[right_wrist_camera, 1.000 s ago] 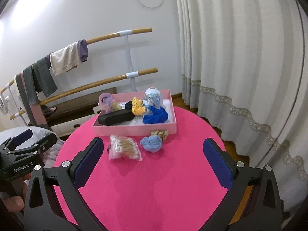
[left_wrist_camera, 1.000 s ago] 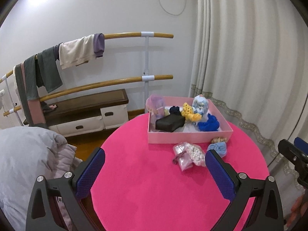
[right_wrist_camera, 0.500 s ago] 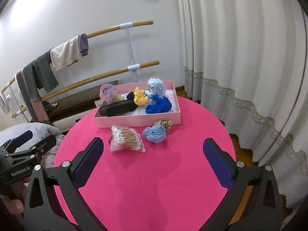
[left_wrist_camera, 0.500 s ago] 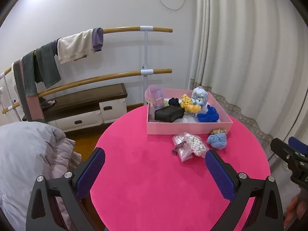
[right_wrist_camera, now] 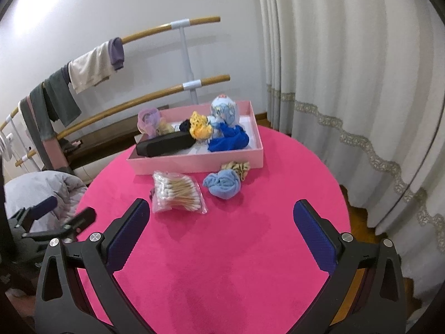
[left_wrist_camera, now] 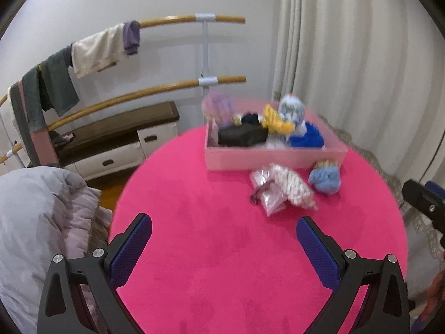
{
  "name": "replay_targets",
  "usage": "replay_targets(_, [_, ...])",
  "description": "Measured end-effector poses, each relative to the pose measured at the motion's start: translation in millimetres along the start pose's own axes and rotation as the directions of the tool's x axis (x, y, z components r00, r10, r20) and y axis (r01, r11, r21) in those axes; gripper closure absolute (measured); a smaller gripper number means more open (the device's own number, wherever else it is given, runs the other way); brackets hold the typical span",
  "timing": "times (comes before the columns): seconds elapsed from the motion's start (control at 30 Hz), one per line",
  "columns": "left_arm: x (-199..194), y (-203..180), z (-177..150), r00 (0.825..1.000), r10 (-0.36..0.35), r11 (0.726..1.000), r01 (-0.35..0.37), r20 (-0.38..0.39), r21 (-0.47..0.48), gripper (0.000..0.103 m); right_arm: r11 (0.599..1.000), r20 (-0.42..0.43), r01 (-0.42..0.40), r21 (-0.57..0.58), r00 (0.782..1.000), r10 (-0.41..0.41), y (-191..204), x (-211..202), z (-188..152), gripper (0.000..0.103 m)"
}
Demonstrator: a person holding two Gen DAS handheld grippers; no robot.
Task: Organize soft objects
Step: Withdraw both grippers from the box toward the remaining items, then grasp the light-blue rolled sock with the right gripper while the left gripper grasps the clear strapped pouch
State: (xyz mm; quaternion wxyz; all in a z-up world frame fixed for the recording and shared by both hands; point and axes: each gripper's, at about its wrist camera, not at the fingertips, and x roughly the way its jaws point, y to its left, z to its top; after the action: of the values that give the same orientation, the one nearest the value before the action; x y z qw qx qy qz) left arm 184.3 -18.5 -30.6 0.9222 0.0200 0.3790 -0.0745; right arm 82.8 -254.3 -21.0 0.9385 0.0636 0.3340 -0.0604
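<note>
A pink box (left_wrist_camera: 275, 158) (right_wrist_camera: 194, 159) stands at the far side of a round pink table (right_wrist_camera: 236, 245). It holds a black pouch (right_wrist_camera: 164, 145), a yellow knit piece (right_wrist_camera: 198, 126), a dark blue cloth (right_wrist_camera: 228, 141), a pale doll-like toy (right_wrist_camera: 224, 110) and a lilac item (right_wrist_camera: 148, 118). In front of the box lie a light blue cloth (left_wrist_camera: 325, 178) (right_wrist_camera: 222, 185), a striped scrunchie (right_wrist_camera: 236, 167) and a bag of cotton swabs (left_wrist_camera: 281, 189) (right_wrist_camera: 178, 192). My left gripper (left_wrist_camera: 222, 239) and right gripper (right_wrist_camera: 221, 222) are open and empty, well short of these.
A two-bar wooden rail (right_wrist_camera: 167, 29) with hanging clothes stands behind the table. A low cabinet (left_wrist_camera: 116, 144) sits under it. Grey bedding (left_wrist_camera: 36, 208) lies left of the table. White curtains (right_wrist_camera: 347, 83) hang at the right.
Both grippers have pulled back and tilted down a little, so the table and box sit lower and closer in view. Nothing on the table has moved.
</note>
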Motion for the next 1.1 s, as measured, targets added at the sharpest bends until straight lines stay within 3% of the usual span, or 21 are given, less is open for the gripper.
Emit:
replay_targets(0.47, [139, -22, 14, 0.992, -0.017, 1.0, 0.019, -0.123, 0.015, 0.0, 0.999, -0.128, 0.009, 0.045, 0.992, -0.003, -22, 79, -13, 0.0])
replay_targets(0.7, [180, -22, 24, 0.992, -0.019, 1.0, 0.017, -0.123, -0.011, 0.002, 0.999, -0.162, -0.002, 0.054, 0.987, 0.011, -25, 108, -9, 0.0])
replay_targets(0.93, [197, -26, 30, 0.988, -0.079, 0.997, 0.08, -0.131, 0.003, 0.031, 0.995, -0.18, -0.039, 0.087, 0.982, 0.054, -21, 144, 0, 0.001])
replay_targets(1.03, [196, -29, 32, 0.985, -0.105, 0.994, 0.108, -0.137, 0.011, 0.048, 0.993, -0.188, -0.046, 0.109, 0.98, 0.066, -21, 160, 3, 0.011])
replay_targets(1.1, [198, -30, 34, 0.981, -0.127, 0.991, 0.13, -0.144, 0.013, 0.056, 0.993, -0.203, -0.04, 0.11, 0.977, 0.062, -20, 171, 4, 0.028])
